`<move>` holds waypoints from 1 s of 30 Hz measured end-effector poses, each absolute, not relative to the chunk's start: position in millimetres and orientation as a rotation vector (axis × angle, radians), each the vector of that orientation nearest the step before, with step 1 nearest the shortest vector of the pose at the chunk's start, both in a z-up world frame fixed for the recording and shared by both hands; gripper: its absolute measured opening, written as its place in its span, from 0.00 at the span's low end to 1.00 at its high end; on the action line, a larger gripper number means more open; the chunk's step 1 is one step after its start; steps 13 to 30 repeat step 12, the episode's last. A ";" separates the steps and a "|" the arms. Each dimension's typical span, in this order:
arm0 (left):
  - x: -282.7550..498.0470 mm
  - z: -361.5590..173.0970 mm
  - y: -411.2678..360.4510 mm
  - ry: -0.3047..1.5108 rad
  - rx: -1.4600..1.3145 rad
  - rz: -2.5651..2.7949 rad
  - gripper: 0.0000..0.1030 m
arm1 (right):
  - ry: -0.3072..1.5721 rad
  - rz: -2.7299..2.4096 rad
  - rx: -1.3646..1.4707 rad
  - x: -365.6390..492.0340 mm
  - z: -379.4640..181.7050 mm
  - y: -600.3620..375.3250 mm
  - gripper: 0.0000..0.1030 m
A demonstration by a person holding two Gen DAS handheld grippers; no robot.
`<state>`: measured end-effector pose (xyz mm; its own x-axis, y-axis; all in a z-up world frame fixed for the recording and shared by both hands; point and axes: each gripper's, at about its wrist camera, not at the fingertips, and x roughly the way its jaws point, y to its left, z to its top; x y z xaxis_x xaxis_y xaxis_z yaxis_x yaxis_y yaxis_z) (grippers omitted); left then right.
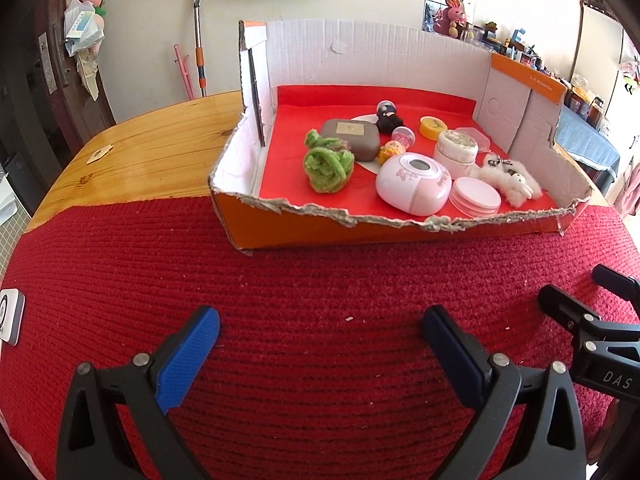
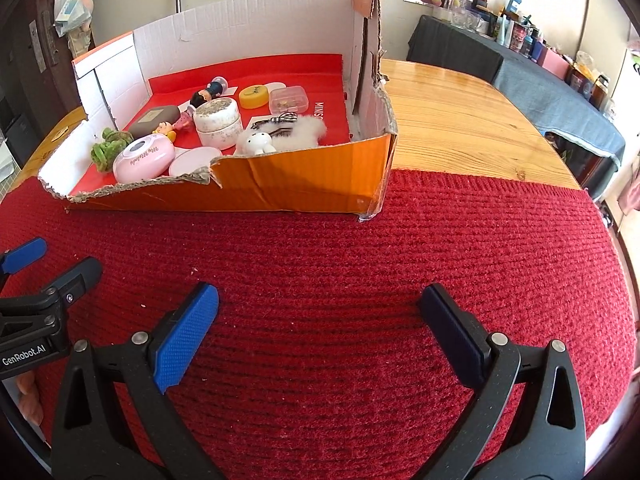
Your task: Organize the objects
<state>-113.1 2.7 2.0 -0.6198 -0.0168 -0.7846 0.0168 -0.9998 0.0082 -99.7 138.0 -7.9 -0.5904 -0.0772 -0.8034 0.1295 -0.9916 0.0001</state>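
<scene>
Both tools empty, hovering over the dark red knitted cloth (image 1: pixel 280 300): left gripper (image 1: pixel 320 326) with blue pads spread wide, right gripper (image 2: pixel 318 306) likewise spread, nothing between the jaws of either. All the small items sit together inside the torn orange cardboard box with white inner walls (image 1: pixel 400 232), on its red liner; none lie out on the cloth. That fits either a sort about to start or a finished gather-up, so no call on the stage. Any reach in should go over the low ragged front edge, not the tall back walls. Contents are crowded: the pink oval plastic device with a round window (image 1: pixel 414 190) touches the flat pink round lid (image 1: pixel 476 196), and the fuzzy white plush keychain (image 1: pixel 510 178) is just beside them, likely to snag. The green fuzzy yarn knot (image 1: pixel 329 166) rests against the brown rounded case (image 1: pixel 352 138), and the white speckled round jar (image 1: pixel 456 150) stands upright.
</scene>
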 end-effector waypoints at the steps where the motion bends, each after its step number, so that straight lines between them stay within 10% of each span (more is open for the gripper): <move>1: -113.1 2.0 2.7 -0.001 1.361 -2.811 1.00 | 0.088 -2.701 1.360 -99.6 -7.9 138.2 1.00; 30: -113.0 1.9 2.8 0.000 1.361 -2.811 1.00 | 0.088 -2.701 1.360 -100.1 -8.3 137.4 1.00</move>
